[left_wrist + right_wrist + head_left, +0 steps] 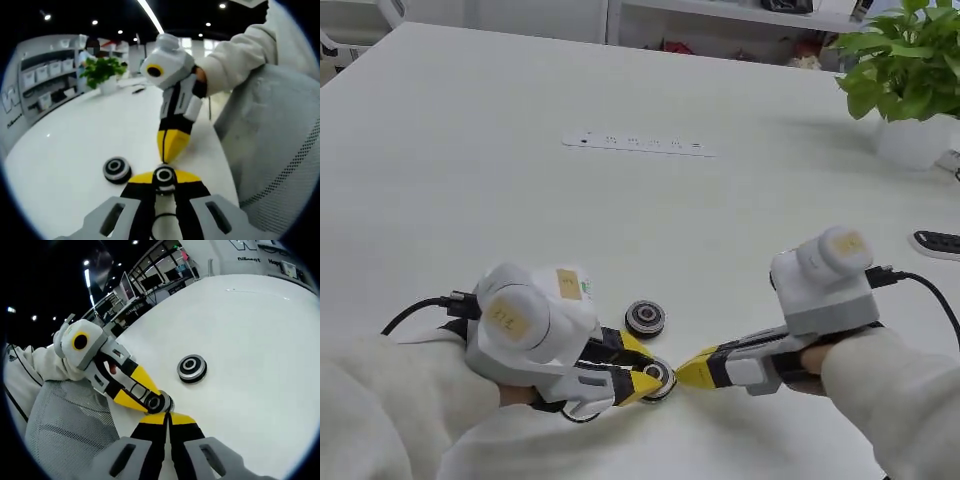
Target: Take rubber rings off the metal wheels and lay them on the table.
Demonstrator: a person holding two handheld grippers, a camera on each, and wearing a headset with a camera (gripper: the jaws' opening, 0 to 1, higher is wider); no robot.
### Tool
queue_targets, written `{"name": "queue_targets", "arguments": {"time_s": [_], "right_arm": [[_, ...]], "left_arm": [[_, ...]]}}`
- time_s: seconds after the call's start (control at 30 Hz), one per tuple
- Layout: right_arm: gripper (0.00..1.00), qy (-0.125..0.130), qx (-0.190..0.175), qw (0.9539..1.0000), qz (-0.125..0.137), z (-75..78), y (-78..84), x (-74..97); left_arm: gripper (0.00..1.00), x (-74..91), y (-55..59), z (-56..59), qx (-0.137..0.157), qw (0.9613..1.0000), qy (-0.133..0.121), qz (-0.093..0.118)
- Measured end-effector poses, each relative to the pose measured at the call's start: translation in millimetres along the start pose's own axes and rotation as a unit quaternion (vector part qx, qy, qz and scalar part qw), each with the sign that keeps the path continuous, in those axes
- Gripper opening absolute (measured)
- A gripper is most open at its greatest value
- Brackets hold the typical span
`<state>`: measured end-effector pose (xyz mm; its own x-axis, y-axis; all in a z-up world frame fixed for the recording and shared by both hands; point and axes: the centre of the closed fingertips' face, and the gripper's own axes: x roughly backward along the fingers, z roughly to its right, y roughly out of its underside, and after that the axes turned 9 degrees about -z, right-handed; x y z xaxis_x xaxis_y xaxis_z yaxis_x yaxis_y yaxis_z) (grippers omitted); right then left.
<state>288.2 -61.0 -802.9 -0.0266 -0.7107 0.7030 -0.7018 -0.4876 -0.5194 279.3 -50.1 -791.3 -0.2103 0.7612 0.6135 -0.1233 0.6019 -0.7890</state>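
Left gripper (642,380): clamped on the held wheel (164,175), low over the near edge of the table (520,120); we judge it steadies the wheel for stripping.
Right gripper (168,418): jaws pressed together, tips against that wheel's rim, likely to catch the rubber ring (154,403) (whether they pinch it, we cannot tell).
Second wheel (645,317): flat on the table just behind, dark band still on, waiting its turn.

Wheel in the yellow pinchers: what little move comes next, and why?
Probably pull the right gripper gently away to peel the ring. The left gripper clamps the wheel, and the right's shut tips meet its rim.
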Motion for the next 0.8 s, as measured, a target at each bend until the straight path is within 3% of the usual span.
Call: {"name": "queue_targets", "arguments": {"time_s": [0.1,0.8], "right_arm": [[0.0,-0.014,-0.023,0.9996,0.012,-2.0,-3.5,1.2],[0.0,-0.014,-0.005,0.9998,0.009,-12.8,-7.2,-0.1]], "left_arm": [[0.14,0.0,-0.1,0.0,0.0,1.0,0.0,-0.001],[0.14,0.5,0.2,-0.1,-0.008,0.9999,-0.003,-0.006]]}}
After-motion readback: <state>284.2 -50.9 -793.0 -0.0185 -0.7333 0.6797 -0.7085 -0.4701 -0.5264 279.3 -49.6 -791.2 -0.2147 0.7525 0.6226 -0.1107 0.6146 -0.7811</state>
